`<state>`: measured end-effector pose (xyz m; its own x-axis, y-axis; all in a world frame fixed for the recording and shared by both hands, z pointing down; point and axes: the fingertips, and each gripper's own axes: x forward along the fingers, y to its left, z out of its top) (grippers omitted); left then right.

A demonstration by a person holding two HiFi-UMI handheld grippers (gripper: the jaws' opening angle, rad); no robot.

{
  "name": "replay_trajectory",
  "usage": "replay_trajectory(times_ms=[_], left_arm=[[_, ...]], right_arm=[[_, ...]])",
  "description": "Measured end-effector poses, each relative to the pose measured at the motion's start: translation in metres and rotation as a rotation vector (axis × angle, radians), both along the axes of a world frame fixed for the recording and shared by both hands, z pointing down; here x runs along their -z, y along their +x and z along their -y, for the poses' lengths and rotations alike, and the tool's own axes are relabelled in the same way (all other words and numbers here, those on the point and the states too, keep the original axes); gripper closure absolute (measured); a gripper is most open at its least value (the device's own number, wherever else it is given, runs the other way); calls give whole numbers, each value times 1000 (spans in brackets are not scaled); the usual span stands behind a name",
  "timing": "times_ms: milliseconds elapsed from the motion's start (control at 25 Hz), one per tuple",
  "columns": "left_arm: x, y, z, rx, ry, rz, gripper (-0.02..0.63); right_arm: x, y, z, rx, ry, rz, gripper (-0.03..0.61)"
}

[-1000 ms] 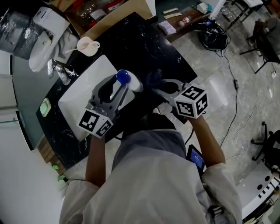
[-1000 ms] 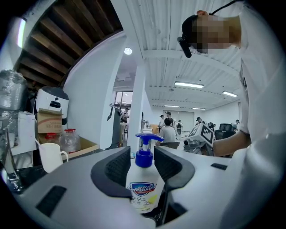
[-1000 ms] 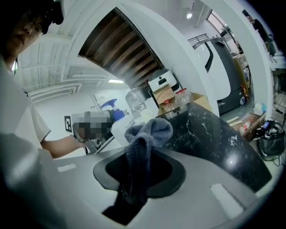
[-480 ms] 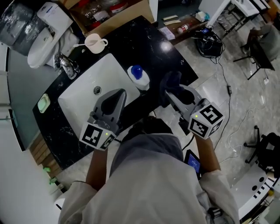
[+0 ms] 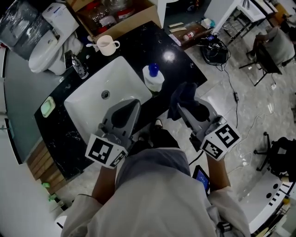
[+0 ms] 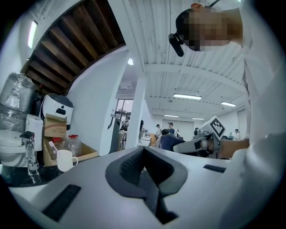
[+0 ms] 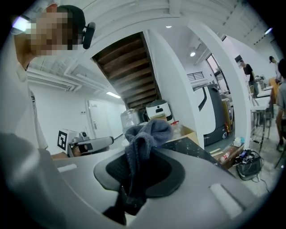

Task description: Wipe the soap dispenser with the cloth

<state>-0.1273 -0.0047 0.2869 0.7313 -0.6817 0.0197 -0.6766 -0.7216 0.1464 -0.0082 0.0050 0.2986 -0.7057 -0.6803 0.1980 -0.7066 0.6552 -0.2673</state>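
Note:
The soap dispenser (image 5: 153,78), white with a blue pump top, stands on the black counter (image 5: 134,41) at the sink's right corner, free of both grippers. My left gripper (image 5: 133,105) hovers over the near edge of the white sink (image 5: 88,109), short of the dispenser; in the left gripper view the left gripper (image 6: 144,151) is shut with nothing in it. My right gripper (image 5: 181,110) is shut on a dark blue-grey cloth (image 5: 183,95), held beyond the counter's near right edge. In the right gripper view the cloth (image 7: 146,130) bunches up out of the closed jaws.
A white mug (image 5: 107,45) and a chrome faucet (image 5: 78,67) stand behind the sink. A toilet (image 5: 48,39) and an open cardboard box (image 5: 115,14) lie beyond the counter. A green soap dish (image 5: 47,109) sits left. Cables (image 5: 215,44) lie on the tiled floor at right.
The left gripper let go of the dispenser, shut, and drew back toward me. The right gripper with the cloth also pulled back and rose. The dispenser stays standing on the counter.

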Motion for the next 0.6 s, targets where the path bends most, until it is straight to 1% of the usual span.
replay_trajectory(times_ms=[80, 240, 360, 480, 600], left_arm=[[8, -3, -12, -7, 12, -16, 607], [18, -7, -31, -43, -2, -37, 609], [26, -15, -43, -63, -7, -80, 609], [30, -22, -54, -91, -27, -117, 609], [31, -26, -64, -135, -67, -140, 609]], right_arm=[[16, -3, -13, -13, 27, 0, 509], [43, -6, -36, -48, 75, 5, 509], [53, -13, -52, -60, 93, 20, 509], [57, -21, -64, -60, 100, 19, 509], [58, -24, -74, -66, 97, 23, 509]])
